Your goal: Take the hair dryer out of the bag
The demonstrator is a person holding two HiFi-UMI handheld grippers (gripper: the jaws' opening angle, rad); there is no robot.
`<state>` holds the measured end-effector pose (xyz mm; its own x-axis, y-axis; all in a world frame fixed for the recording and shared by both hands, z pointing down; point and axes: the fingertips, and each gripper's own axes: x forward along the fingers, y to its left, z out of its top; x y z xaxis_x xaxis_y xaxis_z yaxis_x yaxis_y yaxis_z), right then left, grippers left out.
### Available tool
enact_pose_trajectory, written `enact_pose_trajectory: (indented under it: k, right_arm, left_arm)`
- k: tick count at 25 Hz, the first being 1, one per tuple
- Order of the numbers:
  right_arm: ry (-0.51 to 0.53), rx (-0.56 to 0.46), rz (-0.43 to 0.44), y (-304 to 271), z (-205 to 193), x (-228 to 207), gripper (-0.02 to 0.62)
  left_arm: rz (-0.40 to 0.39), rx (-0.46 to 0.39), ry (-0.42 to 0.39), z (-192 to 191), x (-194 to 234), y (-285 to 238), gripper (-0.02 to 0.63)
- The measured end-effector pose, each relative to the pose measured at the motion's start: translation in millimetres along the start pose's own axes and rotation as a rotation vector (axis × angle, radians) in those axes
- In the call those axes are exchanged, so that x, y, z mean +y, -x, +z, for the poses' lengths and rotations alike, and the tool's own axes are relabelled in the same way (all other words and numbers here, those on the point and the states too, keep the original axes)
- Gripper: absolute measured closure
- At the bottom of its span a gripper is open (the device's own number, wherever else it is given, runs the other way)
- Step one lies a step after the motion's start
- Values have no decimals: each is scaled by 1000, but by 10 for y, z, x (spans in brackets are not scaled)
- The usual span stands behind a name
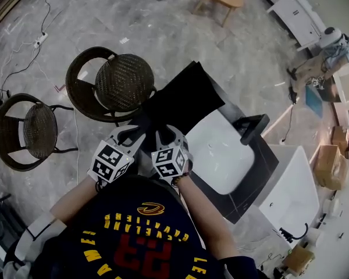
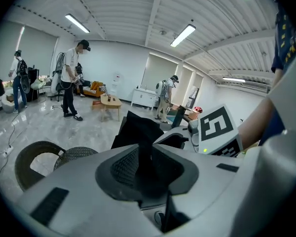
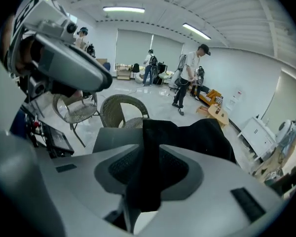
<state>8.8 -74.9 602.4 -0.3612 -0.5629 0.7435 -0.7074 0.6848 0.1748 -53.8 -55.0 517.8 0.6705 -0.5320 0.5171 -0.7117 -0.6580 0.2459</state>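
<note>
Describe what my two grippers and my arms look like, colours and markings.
The left gripper and right gripper have pale grey bodies with dark, textured pads inside the jaws. Each carries a white cube printed with black square markers. You wear a dark shirt with yellow lettering and red numerals; the forearms are uncovered.

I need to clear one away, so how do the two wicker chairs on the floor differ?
The right-hand chair stands right against the black bag; the left-hand chair stands apart from it, farther out. The right-hand chair's seat looks darker and larger in the head view; the left-hand chair's seat looks lighter and browner. Both have round woven seats and dark curved backs.
</note>
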Motion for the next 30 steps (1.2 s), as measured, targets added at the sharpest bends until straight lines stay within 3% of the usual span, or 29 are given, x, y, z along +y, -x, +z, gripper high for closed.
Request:
enact_pose_trajectory:
  k: [8, 14, 16, 18, 24, 30]
  right_arm:
    - [99, 104, -60, -151, -234, 21, 492]
    - [144, 128, -103, -190, -243, -14, 494]
    - [127, 126, -114, -169, -233, -36, 503]
    - [98, 117, -118, -128, -224, -61, 571]
    - [23, 84, -128, 5, -154, -157, 575]
    - [-114, 23, -45, 144, -18, -188, 575]
  left_arm:
    - [-45, 19, -7, -47, -7, -11, 545]
    - [-56, 22, 1, -61, 26, 37, 545]
    - [-61, 19, 5, -65, 20, 44, 545]
    - [-68, 16, 12, -69, -2, 46, 545]
    - [-102, 12, 15, -82, -85, 41, 545]
    - [-138, 3, 11, -71, -132, 11, 545]
